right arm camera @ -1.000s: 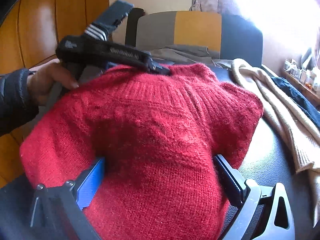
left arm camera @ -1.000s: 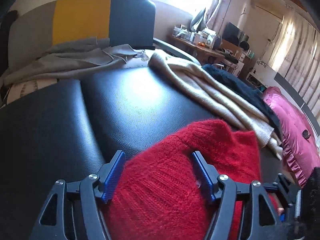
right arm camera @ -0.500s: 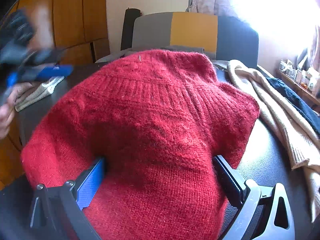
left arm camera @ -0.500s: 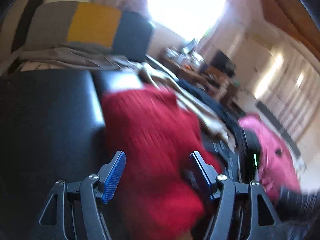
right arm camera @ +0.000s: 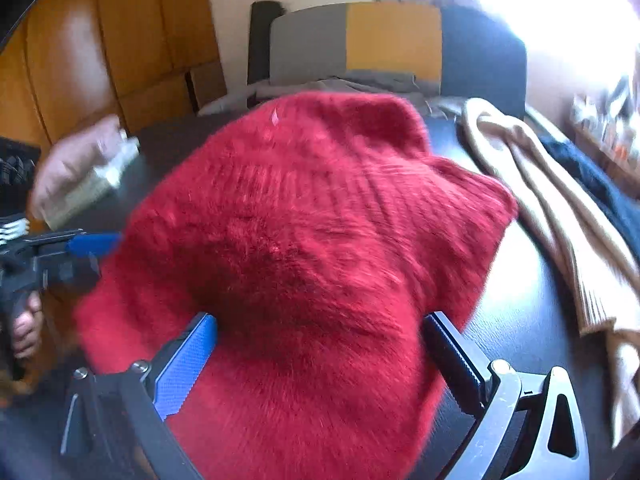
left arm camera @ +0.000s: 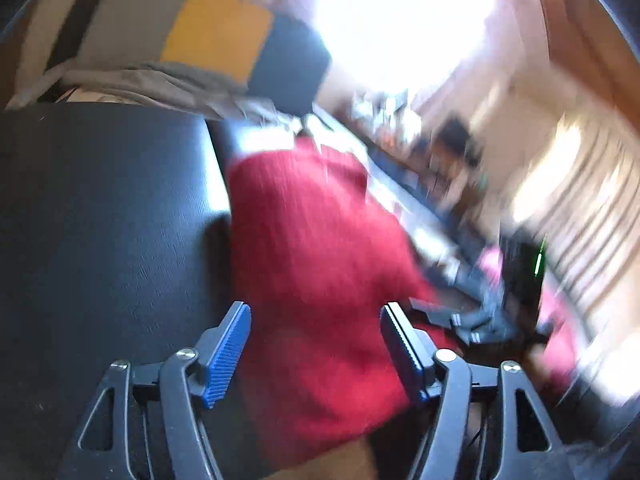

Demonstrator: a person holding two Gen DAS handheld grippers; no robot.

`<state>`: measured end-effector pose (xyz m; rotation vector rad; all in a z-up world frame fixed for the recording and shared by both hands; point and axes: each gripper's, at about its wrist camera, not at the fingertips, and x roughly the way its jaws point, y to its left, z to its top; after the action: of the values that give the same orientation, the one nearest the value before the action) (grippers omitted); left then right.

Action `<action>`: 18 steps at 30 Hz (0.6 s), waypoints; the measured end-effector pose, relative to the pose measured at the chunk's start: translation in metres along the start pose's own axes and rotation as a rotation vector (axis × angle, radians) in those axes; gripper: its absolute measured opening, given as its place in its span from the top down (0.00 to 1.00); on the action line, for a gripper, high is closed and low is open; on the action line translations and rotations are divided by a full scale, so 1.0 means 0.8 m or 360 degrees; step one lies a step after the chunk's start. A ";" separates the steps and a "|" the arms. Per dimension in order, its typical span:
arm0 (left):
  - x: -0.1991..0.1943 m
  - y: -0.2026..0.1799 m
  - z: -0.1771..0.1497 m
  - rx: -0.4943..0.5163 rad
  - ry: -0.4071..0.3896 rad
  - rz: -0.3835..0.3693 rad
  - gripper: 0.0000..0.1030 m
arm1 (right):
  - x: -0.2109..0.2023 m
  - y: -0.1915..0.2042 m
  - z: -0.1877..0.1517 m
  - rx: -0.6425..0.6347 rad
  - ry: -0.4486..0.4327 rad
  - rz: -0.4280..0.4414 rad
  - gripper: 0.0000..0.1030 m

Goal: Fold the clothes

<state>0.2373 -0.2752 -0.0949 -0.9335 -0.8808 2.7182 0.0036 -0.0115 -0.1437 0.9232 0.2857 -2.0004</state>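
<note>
Step in hand: I judge I am mid-fold on the red sweater (right arm camera: 320, 248), which sits bunched in a mound on the black counter (left arm camera: 100, 220).
Right claw (right arm camera: 320, 360): its jaws stand wide apart, one on each side of the sweater's near end; the knit bulges up between them, so I am straddling it, not pinching it.
Left claw (left arm camera: 316, 352): jaws also spread, with nothing clamped; the sweater shows between and beyond them, running toward 12 o'clock. This view is smeared, so I cannot tell whether the pads touch the wool.
Left claw seen from the right wrist: it sits at 9 o'clock, just beside the sweater's left edge.
Sweater's place: centre of the counter, ribbed part uppermost, far end pointing at 12 o'clock toward the grey-yellow-blue chair back (right arm camera: 392, 40).
Neighbours: a beige garment (right arm camera: 552, 208) lies at 3 o'clock, near the sweater but apart from it.
Next move, as I judge it: close one claw on a free edge, probably the left side, then flatten the mound before folding over.
</note>
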 end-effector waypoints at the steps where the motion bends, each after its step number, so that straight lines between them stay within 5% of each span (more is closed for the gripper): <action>1: -0.005 0.010 0.013 -0.0072 -0.0030 -0.0037 0.23 | -0.011 -0.015 0.000 0.0099 -0.0032 0.0044 0.00; 8: 0.060 0.047 0.044 -0.0176 0.0198 -0.0190 0.21 | -0.024 -0.112 -0.015 0.0737 0.0000 0.0318 0.00; 16: 0.143 0.080 0.064 -0.0264 0.0506 -0.0381 0.20 | 0.054 -0.110 0.033 0.0696 0.0163 0.0627 0.00; 18: 0.154 0.065 0.062 -0.0134 0.0538 -0.0374 0.19 | 0.064 -0.112 0.040 0.0734 0.0153 0.0705 0.00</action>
<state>0.1122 -0.3048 -0.1571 -1.1776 -0.9698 2.2559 -0.1013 -0.0084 -0.1707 1.2465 -0.3218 -1.6325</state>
